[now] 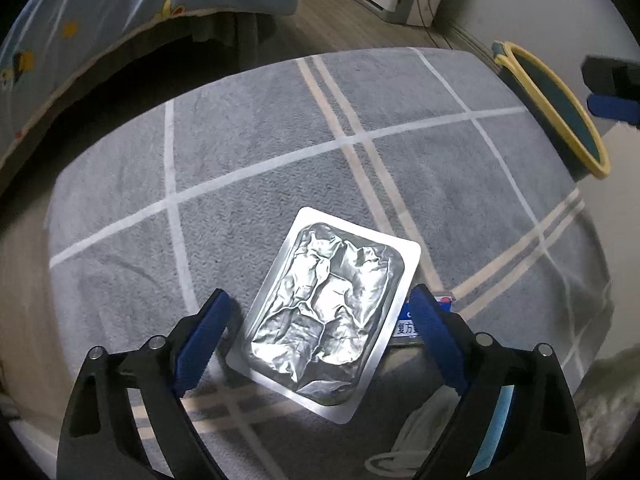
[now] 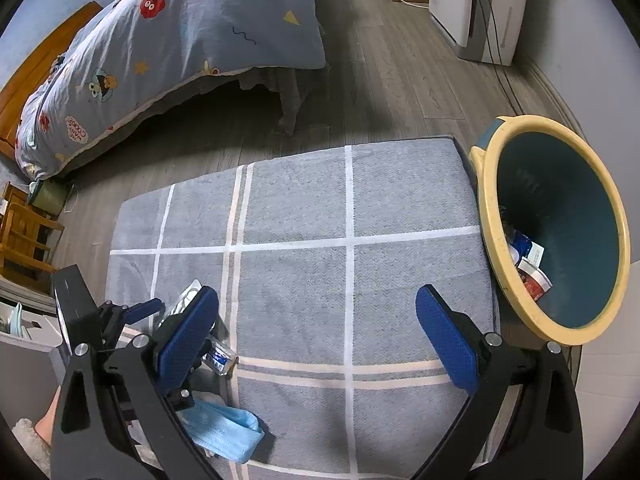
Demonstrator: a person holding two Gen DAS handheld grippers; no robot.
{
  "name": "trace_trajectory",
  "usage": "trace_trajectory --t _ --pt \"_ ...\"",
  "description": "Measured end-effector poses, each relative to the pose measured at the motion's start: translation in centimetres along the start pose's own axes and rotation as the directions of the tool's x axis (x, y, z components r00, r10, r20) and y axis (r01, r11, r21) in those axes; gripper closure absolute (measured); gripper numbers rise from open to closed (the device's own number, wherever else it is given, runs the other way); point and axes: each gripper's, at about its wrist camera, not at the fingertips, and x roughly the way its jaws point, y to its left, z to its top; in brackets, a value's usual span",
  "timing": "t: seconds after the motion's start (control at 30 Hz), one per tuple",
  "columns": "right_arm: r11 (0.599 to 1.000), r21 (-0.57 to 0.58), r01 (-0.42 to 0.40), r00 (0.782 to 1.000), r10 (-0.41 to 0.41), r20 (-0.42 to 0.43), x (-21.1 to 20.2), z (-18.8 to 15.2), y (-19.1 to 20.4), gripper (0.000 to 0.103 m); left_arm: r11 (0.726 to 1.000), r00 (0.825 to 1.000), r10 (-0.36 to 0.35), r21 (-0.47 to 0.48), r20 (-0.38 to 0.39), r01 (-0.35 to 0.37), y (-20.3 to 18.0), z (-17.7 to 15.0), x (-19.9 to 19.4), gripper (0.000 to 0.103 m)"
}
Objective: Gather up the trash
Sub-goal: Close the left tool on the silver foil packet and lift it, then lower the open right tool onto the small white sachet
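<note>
A crinkled silver foil blister pack (image 1: 326,314) lies on the grey checked cloth (image 1: 280,160), between the open fingers of my left gripper (image 1: 320,320), which touch nothing. A small blue-and-white packet (image 1: 406,322) pokes out under the pack's right edge. A blue face mask (image 2: 224,432) lies on the cloth near the front; its white loop shows in the left wrist view (image 1: 394,456). My right gripper (image 2: 318,328) is open and empty above the cloth. The left gripper (image 2: 160,316) shows at its left, over the packet (image 2: 218,358).
A teal bin with a yellow rim (image 2: 560,232) stands at the cloth's right edge, with some wrappers (image 2: 528,264) inside; it also shows in the left wrist view (image 1: 560,112). A bed with a patterned quilt (image 2: 168,40) stands behind on the wood floor (image 2: 400,80). A white appliance (image 2: 472,4) is at the back.
</note>
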Motion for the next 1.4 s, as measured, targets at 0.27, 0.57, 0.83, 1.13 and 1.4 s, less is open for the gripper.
trace_trajectory --t 0.27,0.57,0.83,1.13,1.4 --pt "0.999 -0.043 0.0 1.0 -0.001 -0.008 0.3 -0.3 1.0 0.006 0.999 1.0 -0.001 -0.033 -0.006 0.001 1.2 0.3 -0.8 0.034" --pt "0.982 -0.187 0.007 0.998 -0.02 -0.066 2.8 -1.6 3.8 0.006 0.992 0.997 0.082 -0.101 0.003 -0.082 4.3 -0.5 -2.9 0.054" --pt "0.891 -0.453 -0.04 0.991 -0.024 -0.135 6.3 -4.6 10.7 0.017 0.988 0.992 0.127 -0.083 -0.024 -0.128 6.3 -2.4 -3.1 0.046" --pt "0.8 -0.599 -0.023 0.974 -0.117 -0.194 10.4 -7.0 14.8 0.032 0.981 0.99 0.137 -0.136 -0.035 -0.14 8.9 -3.9 -3.5 0.017" --pt "0.814 -0.579 -0.054 0.971 -0.093 -0.222 11.4 -6.7 15.6 0.06 0.986 0.987 0.142 -0.077 -0.071 -0.148 7.9 -3.2 -1.6 0.016"
